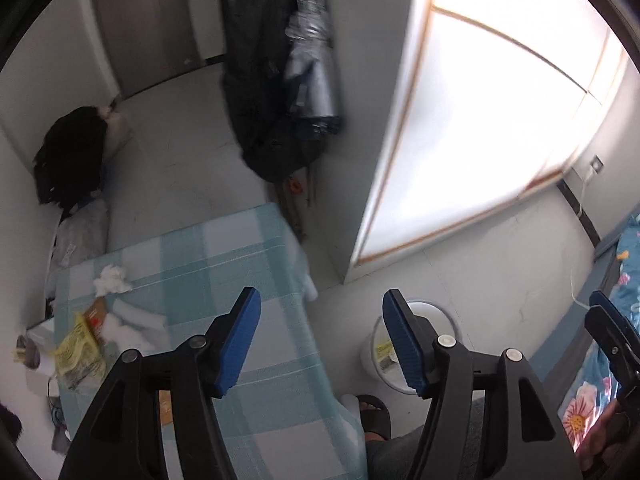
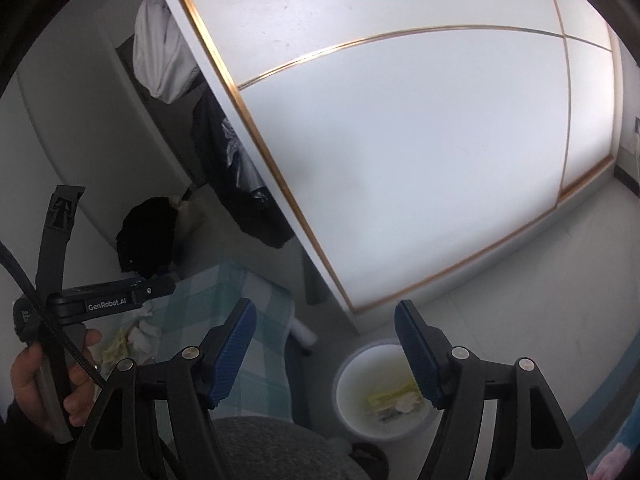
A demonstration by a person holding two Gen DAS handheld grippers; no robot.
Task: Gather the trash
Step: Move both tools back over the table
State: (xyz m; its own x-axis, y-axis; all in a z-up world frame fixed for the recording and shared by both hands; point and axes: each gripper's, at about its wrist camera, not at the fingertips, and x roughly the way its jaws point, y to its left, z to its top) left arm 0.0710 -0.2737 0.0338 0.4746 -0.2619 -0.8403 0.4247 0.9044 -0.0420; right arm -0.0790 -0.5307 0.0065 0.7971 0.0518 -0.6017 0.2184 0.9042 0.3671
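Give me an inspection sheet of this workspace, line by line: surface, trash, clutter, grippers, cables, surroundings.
Surface: table under a blue checked cloth.
Job's things: crumpled white tissue and yellow wrapper on the table; white bin on the floor already holds some scraps.
Clutter: brown packet beside the wrapper.
Grippers: left gripper and right gripper open, fingers empty.
Cables: white cable down the wall.
Surroundings: white wardrobe, hanging dark clothes, floral bedding.

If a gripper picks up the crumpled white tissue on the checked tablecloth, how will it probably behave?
The crumpled white tissue looks soft and loosely wadded, so it will probably squash flat between the jaws. It seems very light for its bulk, so it may drift or slip out. Lying on the tablecloth, it is unlikely to roll.
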